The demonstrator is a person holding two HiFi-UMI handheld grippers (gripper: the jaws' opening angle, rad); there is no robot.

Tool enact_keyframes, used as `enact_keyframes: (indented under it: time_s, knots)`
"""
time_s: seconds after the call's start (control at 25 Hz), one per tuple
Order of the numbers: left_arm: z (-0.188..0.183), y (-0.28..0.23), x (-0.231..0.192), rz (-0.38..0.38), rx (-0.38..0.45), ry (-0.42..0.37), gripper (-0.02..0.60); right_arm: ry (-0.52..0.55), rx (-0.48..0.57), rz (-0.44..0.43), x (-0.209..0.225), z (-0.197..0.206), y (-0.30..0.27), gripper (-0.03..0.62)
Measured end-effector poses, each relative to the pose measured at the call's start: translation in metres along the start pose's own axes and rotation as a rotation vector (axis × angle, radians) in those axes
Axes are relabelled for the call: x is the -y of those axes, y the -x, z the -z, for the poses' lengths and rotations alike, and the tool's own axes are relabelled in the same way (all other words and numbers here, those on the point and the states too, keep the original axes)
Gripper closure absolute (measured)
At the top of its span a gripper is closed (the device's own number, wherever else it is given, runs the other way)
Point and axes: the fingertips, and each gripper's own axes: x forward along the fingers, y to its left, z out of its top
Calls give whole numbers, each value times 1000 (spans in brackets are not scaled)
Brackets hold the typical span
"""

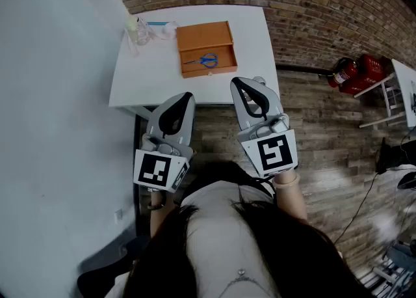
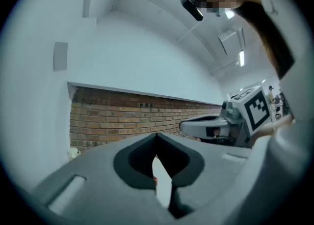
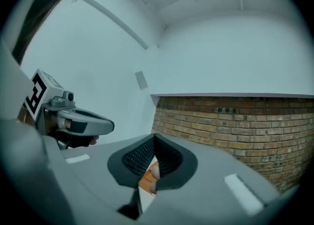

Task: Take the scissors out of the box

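While scissors [image 1: 207, 61] are lying in the box [image 1: 201, 35] (clear in head view only), left gripper [image 1: 187, 97] and right gripper [image 1: 236, 83] are hovering, jaws pressed together.

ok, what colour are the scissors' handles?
Blue. The scissors show best in the head view, lying in the orange box.

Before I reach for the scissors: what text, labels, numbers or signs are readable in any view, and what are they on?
No readable words or numbers in any view.
Left cube, right cube: black-and-white square patterns, no letters.
Box, scissors: no print visible.
Red extinguishers: any label is too small to read.
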Motion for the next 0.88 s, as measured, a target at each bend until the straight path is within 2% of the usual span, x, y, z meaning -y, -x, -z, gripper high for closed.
enact_keyframes:
  time_s: [0.36, 0.88]
  knots:
    - [12, 18, -34, 40, -7, 21, 581, -56, 8, 61, -19, -8, -15, 588]
    - [14, 9, -41, 86, -7, 19, 581, -67, 1, 107, -13, -6, -22, 586]
